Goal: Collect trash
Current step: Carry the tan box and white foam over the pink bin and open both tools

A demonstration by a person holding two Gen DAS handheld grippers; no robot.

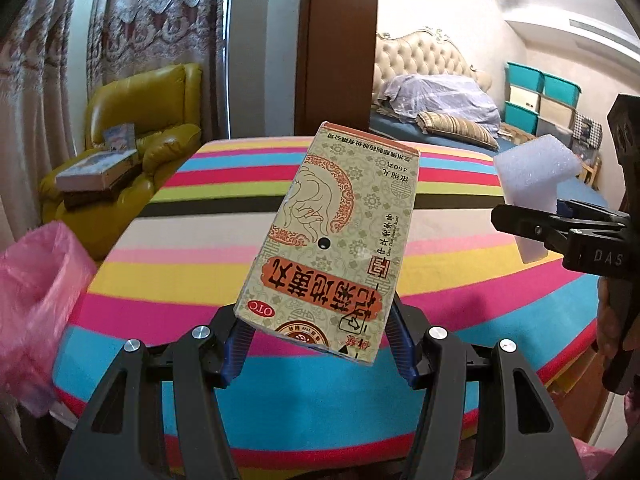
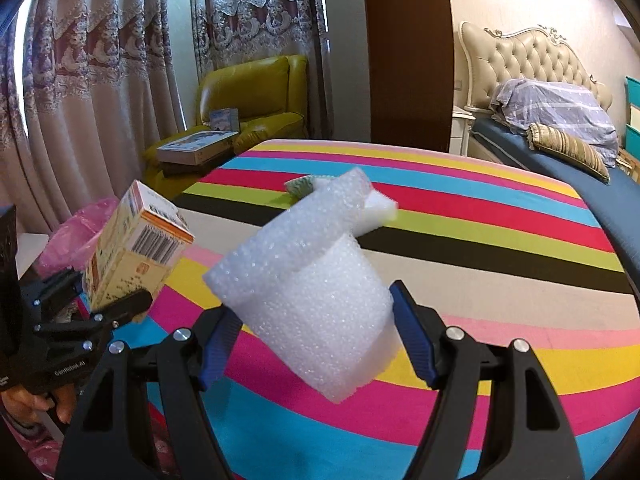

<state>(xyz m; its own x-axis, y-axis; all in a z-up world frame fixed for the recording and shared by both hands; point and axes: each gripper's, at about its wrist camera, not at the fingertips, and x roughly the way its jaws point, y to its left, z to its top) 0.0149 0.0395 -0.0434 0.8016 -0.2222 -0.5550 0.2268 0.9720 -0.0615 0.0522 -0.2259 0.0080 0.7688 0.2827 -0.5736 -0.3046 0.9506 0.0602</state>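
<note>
Medicine box (image 1: pixel 324 240) pinched in left gripper (image 1: pixel 316 344), foam piece (image 2: pixel 316 292) in right gripper (image 2: pixel 316 344), pink bag (image 1: pixel 36 304) left, striped bed (image 1: pixel 200 240) below.

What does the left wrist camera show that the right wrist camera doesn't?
Only the left wrist view shows the printed front of the medicine box held in the left gripper, and the teal storage bins by the far wall.

Only the right wrist view shows the box's barcode end and a small green-patterned scrap lying on the striped cloth.

Both show the white foam piece held in the right gripper, the pink bag, the yellow armchair and the bed's headboard.
</note>
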